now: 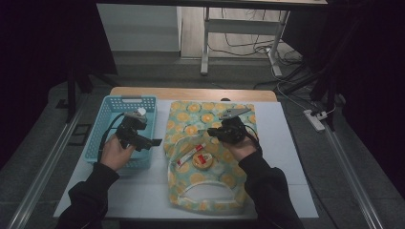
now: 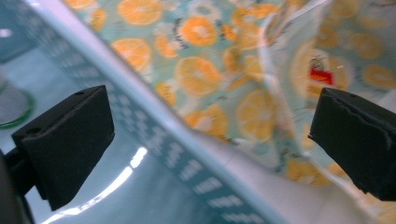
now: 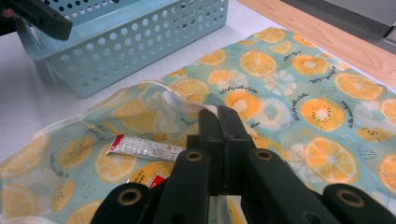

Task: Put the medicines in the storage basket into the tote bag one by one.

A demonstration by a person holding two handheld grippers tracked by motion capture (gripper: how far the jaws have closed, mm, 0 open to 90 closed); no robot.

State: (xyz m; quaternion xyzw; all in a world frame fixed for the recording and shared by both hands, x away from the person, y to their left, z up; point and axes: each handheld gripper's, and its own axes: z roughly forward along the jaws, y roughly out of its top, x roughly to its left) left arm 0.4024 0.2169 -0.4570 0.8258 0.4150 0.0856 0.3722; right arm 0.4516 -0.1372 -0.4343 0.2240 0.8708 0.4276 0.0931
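Packing step in hand, by the look of it. Right gripper point(image 1: 216, 132), centre of the high view, has its fingers clamped shut on the bag point(image 1: 210, 157) edge, holding the mouth up; a tube point(image 1: 190, 156) and a round tin point(image 1: 202, 161) lie inside. Left gripper point(image 1: 143, 141), fingers wide open and empty, hangs over the blue basket point(image 1: 106, 107) at left. Next move probably calls for another item from the basket. Bag's long axis runs top to bottom of the frame on the white surface point(image 1: 286, 157), handle end toward the bottom.

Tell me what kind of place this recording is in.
Probably a lab or workshop test bench: a white table on a bare grey floor, cables trailing under a desk behind, a power strip, and dark curtains at the sides.
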